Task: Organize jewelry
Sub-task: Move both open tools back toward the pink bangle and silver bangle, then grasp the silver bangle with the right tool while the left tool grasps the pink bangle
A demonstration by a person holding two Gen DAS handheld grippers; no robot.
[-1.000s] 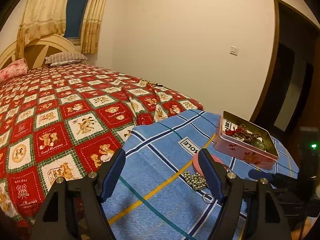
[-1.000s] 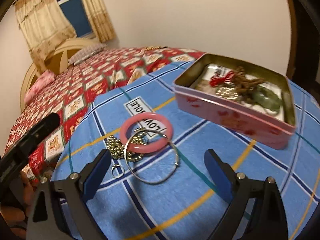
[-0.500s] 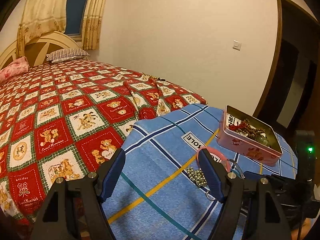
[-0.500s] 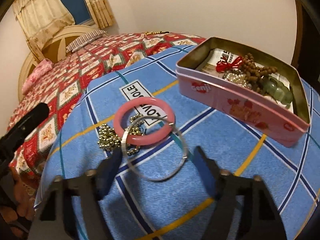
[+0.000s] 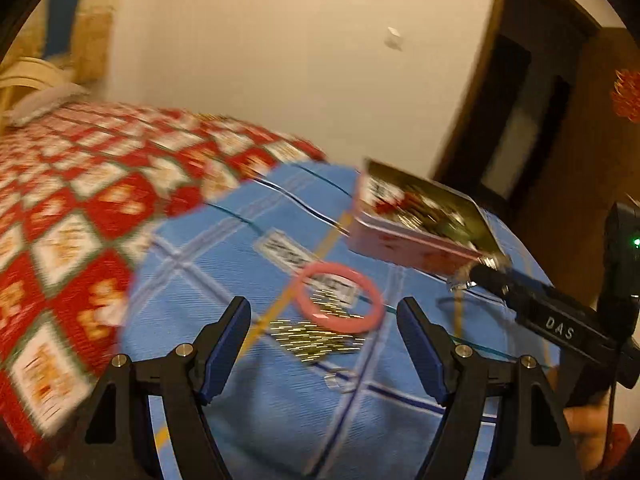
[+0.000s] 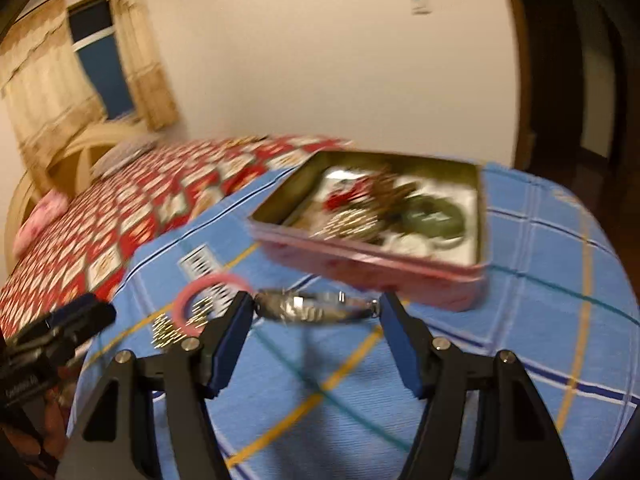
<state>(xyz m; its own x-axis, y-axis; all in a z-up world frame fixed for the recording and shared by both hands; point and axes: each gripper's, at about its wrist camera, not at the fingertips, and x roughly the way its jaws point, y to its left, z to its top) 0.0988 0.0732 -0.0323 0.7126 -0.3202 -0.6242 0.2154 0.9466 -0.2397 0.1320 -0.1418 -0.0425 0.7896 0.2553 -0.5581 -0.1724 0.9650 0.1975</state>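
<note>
Here the tin's [image 6: 372, 264] contents blur; right tongs [image 6: 316, 312] grip bangle [image 6: 312, 310].

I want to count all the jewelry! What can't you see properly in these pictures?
- Inside the pink tin: both views are blurred, so its pieces run together and can't be counted.
- Gold beads: left view smears them into streaks; in the right view a finger of the right gripper, which holds the silver bangle, partly hides them.
- Label on the blue cloth: unreadable.
</note>
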